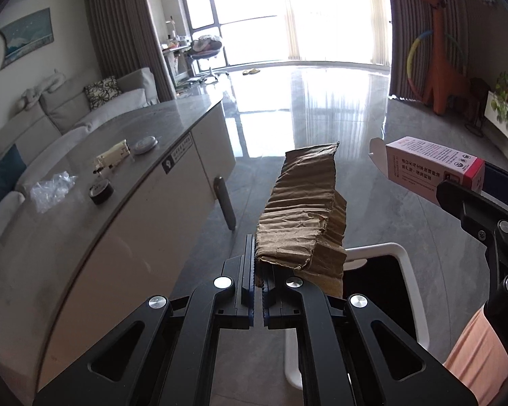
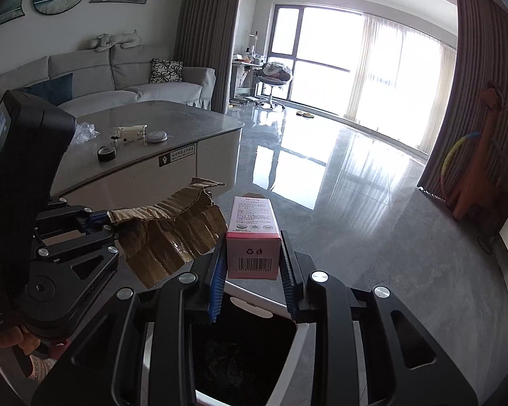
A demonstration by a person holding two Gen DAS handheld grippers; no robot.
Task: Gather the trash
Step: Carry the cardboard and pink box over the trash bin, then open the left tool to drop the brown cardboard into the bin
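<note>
Your left gripper [image 1: 259,270] is clamped on the near end of a crumpled strip of brown corrugated cardboard [image 1: 304,209]. In the left wrist view the strip's long axis runs forward and upward, away from the fingers, its torn far edge toward the window. In the right wrist view the same cardboard [image 2: 172,233] juts sideways from the left gripper [image 2: 108,223] toward the carton, sagging along its lower edge.

Your right gripper [image 2: 254,270] pinches a small pink-and-white carton [image 2: 252,237] between its blue-padded fingers [image 2: 216,270]; the jaws stand narrow, set to the box's width. The carton's long axis points forward along the fingers. From the left wrist view the carton [image 1: 433,165] lies nearly level, its open flap facing away from the right gripper [image 1: 457,199].

The carton's near face carries a barcode, a recycling mark and a bin pictogram; the printed text on its other panels is too small to read.

Both items hang over a white-rimmed bin [image 2: 260,308] with a dark interior. A grey-topped table [image 2: 193,118], behind and to your left, carries a label whose writing is illegible.
</note>
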